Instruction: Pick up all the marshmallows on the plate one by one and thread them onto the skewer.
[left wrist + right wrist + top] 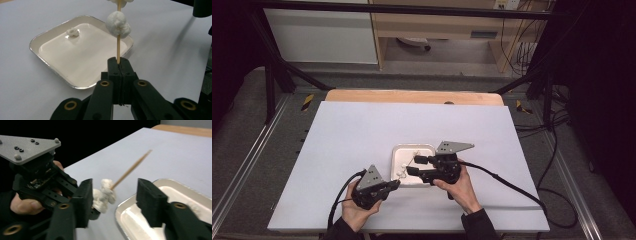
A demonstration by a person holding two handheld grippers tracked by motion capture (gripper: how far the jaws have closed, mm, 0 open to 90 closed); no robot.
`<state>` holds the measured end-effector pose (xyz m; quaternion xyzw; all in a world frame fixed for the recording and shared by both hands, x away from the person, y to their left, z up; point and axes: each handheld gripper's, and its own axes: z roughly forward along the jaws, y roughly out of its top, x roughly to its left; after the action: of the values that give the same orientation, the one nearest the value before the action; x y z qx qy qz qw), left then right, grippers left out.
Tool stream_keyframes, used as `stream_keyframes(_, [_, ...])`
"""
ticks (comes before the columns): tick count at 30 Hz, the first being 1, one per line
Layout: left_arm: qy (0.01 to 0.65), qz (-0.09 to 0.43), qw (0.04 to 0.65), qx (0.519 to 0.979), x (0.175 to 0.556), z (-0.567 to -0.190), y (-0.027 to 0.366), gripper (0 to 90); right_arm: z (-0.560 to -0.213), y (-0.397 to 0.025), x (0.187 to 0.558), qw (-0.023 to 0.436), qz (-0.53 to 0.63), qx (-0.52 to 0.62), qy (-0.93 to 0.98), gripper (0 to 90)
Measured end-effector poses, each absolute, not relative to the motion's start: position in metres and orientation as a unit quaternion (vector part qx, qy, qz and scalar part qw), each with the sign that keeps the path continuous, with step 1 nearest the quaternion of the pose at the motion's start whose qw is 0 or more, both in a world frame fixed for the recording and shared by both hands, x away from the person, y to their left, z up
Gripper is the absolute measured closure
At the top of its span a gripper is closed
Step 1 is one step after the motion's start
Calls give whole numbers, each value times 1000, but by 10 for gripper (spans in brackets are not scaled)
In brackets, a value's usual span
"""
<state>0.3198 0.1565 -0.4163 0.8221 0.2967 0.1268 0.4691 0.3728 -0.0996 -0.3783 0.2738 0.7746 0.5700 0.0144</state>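
A thin wooden skewer stands pinched in my left gripper, whose jaws are shut on its lower end. A white fluffy lump is threaded on the stick, with another at the top edge of that view. My right gripper is open, its jaws on either side of the skewer and the white lumps, not touching them. From above, the left gripper sits at the near left corner of the white tray, and the right gripper hovers over it.
One loose white lump lies in the tray's far corner. The tray rests on a white mat covering the table. Cables trail off both grippers toward the near edge and the right.
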Motion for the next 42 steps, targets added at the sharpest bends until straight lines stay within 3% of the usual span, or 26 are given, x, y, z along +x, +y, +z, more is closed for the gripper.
stream_keyframes(9, [315, 116, 470, 817, 325, -419, 165, 889, -388, -116, 382, 75, 520, 295, 798, 133])
stream_keyframes(15, [323, 113, 469, 814, 327, -421, 170, 889, -396, -121, 391, 97, 483, 310, 813, 57])
stream_keyframes(28, [337, 105, 469, 809, 331, -421, 182, 888, -406, -109, 411, 109, 447, 325, 826, 18])
stream_keyframes(42, [341, 100, 469, 808, 333, -422, 184, 888, -419, -89, 448, 107, 418, 348, 833, 168])
